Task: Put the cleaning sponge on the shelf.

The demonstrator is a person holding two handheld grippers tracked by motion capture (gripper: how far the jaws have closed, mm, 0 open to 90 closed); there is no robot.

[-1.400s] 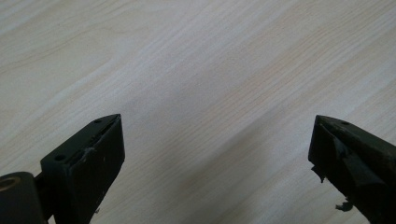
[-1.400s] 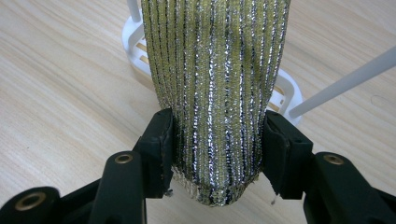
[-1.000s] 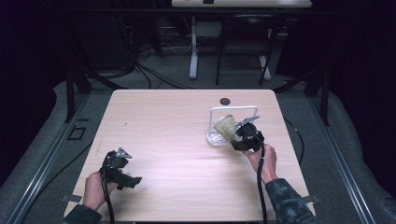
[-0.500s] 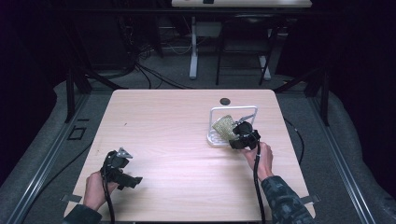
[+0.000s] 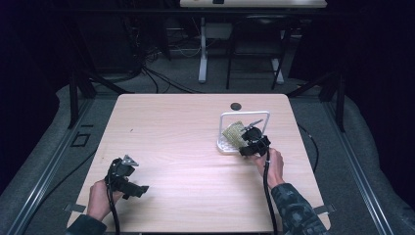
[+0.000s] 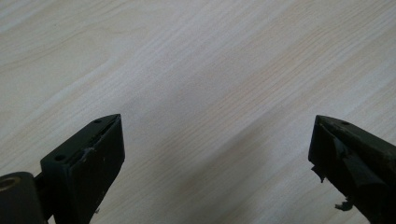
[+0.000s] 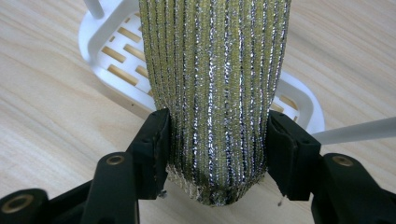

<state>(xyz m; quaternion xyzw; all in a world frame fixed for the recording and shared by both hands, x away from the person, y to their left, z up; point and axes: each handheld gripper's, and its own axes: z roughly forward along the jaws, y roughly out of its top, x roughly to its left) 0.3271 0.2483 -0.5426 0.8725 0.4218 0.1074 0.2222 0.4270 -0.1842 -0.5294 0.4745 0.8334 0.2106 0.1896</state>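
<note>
Right gripper view: my right gripper (image 7: 217, 140) has just been easing its jaws apart around the glittery yellow scouring sponge (image 7: 215, 88), whose sides the pads still touch, while it stands on end over the white slotted soap dish (image 7: 112, 44) near the table's (image 5: 176, 132) right edge. I judge this the release into the dish. My left gripper (image 6: 215, 154) rests open and empty near the front-left corner.
</note>
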